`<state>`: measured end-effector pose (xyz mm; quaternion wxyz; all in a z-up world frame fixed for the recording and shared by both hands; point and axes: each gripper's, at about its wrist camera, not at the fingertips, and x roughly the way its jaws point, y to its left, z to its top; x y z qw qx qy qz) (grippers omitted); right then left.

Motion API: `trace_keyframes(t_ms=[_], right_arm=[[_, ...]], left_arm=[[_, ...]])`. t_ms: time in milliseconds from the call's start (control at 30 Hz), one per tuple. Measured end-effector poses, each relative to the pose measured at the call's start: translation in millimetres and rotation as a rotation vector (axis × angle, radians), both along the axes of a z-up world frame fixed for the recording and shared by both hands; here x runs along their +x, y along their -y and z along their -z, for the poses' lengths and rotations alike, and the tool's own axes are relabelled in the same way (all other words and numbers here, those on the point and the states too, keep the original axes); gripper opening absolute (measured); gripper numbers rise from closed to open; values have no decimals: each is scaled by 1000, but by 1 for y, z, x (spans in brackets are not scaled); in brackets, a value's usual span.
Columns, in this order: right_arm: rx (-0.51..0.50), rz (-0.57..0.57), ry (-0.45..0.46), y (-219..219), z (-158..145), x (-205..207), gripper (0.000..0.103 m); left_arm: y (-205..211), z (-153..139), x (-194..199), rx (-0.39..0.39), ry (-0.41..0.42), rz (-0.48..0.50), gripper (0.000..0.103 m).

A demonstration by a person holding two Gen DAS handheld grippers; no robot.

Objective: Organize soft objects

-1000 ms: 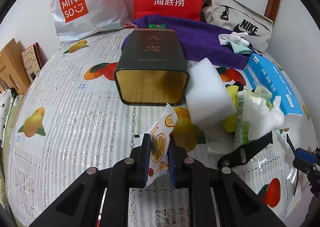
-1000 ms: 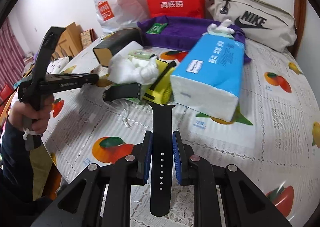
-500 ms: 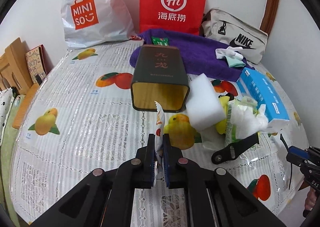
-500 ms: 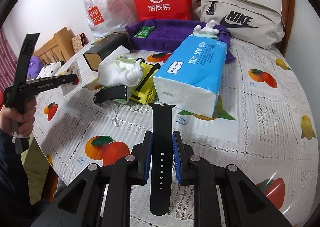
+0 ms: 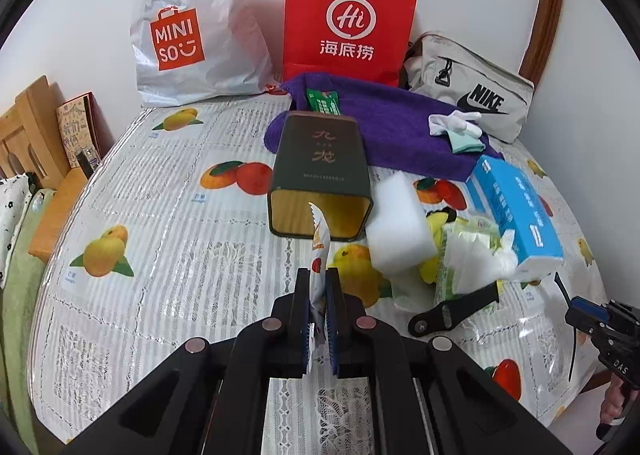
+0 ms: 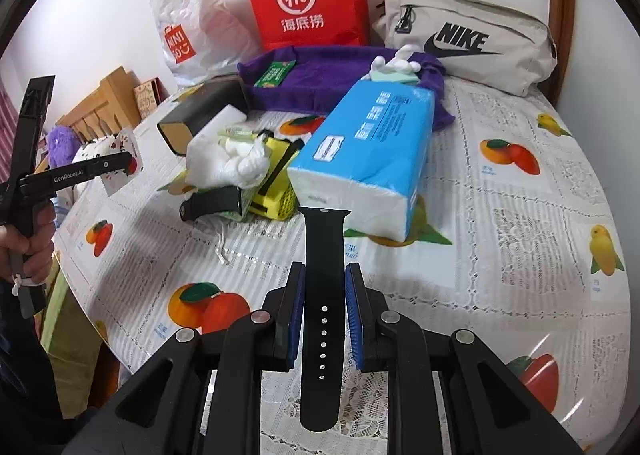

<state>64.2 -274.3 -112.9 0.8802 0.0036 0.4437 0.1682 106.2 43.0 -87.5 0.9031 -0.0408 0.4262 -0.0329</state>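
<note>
The left tongs [image 5: 319, 297] are gripping a small white sachet [image 5: 319, 255] printed with orange slices, their blue pads pressing flat on it so that it is standing upright above the surface [image 5: 168, 223], just in front of the open mouth of the dark tin [image 5: 320, 171]. The tin is lying on its side near the middle of the surface. A white foam block [image 5: 398, 227] is resting just right of the tin, and a purple towel [image 5: 384, 123] is lying behind the tin. A blue tissue pack [image 6: 372, 151] is sitting farther right of the tin, beyond the foam block. The right tongs [image 6: 324, 307] are clamping a black watch strap [image 6: 323, 283] lengthwise between narrow jaws, well to the right of the tin, its far end pointing toward the tissue pack.
</note>
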Motion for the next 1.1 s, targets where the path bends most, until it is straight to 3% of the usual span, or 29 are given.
trace_keyframes(t_ms=[433, 1100], right_arm=[[59, -32, 51, 6, -38, 16, 20], [71, -45, 89, -1, -71, 110, 20]], left_arm=[[5, -25, 31, -20, 9, 13, 8], [-3, -49, 98, -18, 1, -11, 7]])
